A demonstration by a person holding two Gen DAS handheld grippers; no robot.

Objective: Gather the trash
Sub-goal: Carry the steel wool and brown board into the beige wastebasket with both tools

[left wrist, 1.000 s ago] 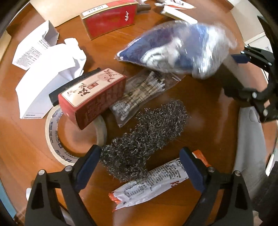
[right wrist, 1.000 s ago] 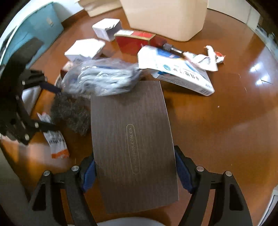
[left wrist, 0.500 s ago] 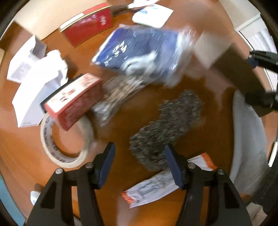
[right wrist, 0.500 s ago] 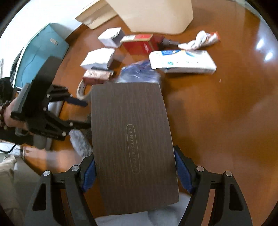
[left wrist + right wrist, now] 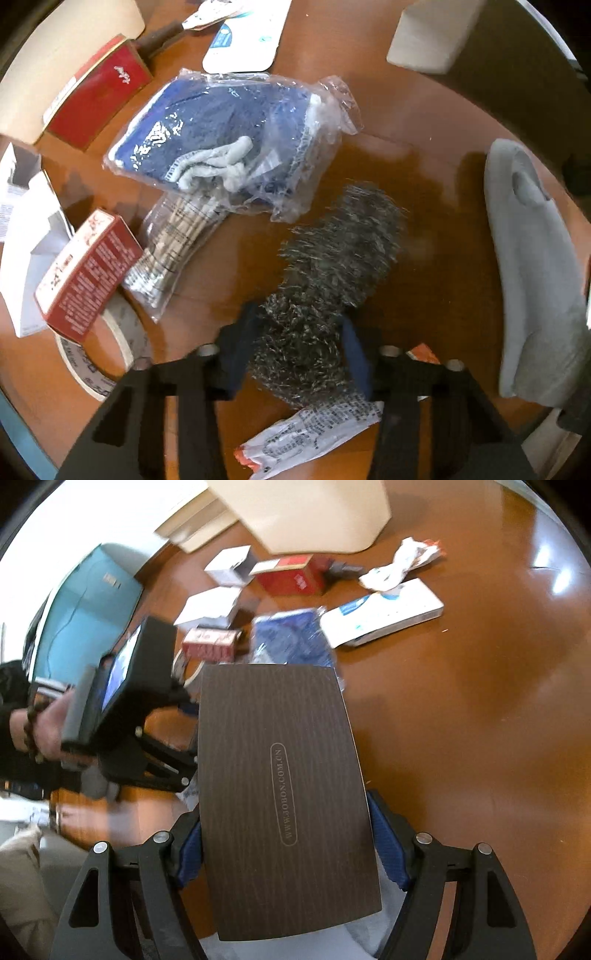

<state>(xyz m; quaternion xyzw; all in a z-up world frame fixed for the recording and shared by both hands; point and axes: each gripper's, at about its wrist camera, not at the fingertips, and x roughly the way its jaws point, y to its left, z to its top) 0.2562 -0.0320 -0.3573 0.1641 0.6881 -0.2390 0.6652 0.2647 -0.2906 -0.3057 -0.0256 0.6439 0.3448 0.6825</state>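
left gripper [image 5: 299,354] clamped on steel wool [image 5: 332,280] over the table [image 5: 436,258] | right gripper [image 5: 286,845] clamped on dark board [image 5: 280,794] | plastic bag [image 5: 236,144] holds blue cloth | wrapper [image 5: 306,435], red box [image 5: 88,280], tape roll [image 5: 110,354] nearby

Both wrist views down onto table [image 5: 436,206]

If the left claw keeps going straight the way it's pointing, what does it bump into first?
The steel wool. The left claw already has its fingers on either side of the near end, seemingly touching it. Beyond it, farther along, lies the bagged blue cloth, though depth is hard to judge.
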